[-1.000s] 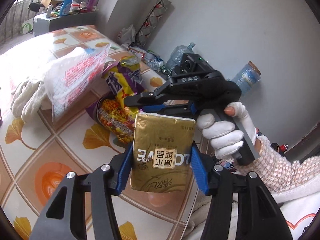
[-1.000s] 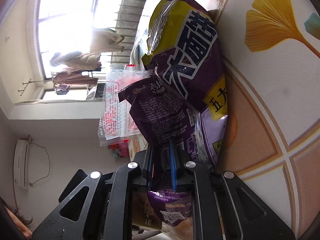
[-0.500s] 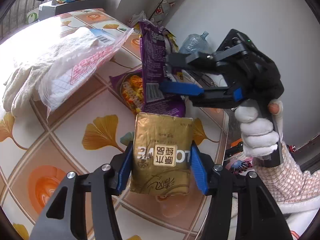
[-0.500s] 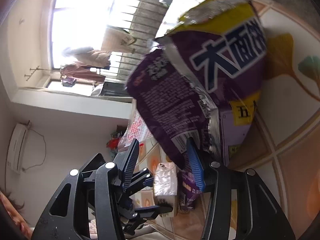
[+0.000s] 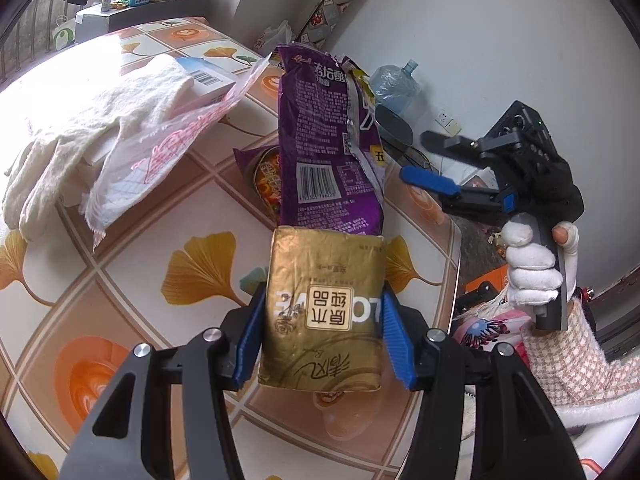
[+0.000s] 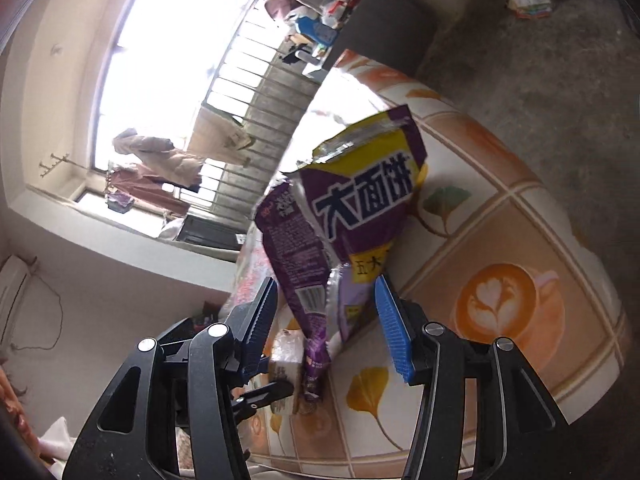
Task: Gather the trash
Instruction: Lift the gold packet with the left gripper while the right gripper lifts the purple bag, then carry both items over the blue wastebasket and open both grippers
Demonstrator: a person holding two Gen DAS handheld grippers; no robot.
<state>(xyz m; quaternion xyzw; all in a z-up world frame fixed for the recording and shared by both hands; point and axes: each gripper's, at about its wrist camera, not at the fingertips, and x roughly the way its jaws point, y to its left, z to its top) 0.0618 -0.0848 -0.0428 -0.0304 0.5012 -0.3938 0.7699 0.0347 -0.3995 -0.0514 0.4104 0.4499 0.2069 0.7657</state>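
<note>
My left gripper (image 5: pixel 323 300) is shut on a gold tissue pack (image 5: pixel 324 320), its blue pads pressing both sides. A purple noodle wrapper (image 5: pixel 324 136) stands upright just behind the pack, and its lower end is hidden behind the pack. My right gripper (image 5: pixel 432 160), held in a white-gloved hand (image 5: pixel 528 272), hangs open to the right of the wrapper, clear of it. In the right wrist view the open right gripper (image 6: pixel 325 284) frames the purple wrapper (image 6: pixel 360 200) without touching it, and the gold pack (image 6: pixel 286 356) shows below.
On the ginkgo-print tablecloth (image 5: pixel 120 280) lie a white cotton glove (image 5: pixel 80 140), a clear plastic bag with red print (image 5: pixel 160 152), a barcoded box (image 5: pixel 208 78) and another noodle wrapper (image 5: pixel 260 172). A water jug (image 5: pixel 394 84) and clutter sit on the floor beyond the table's edge.
My right gripper has opened, let go of the purple wrapper and drawn back to the right. The wrapper now stands behind the gold pack. The left gripper has hardly moved.
</note>
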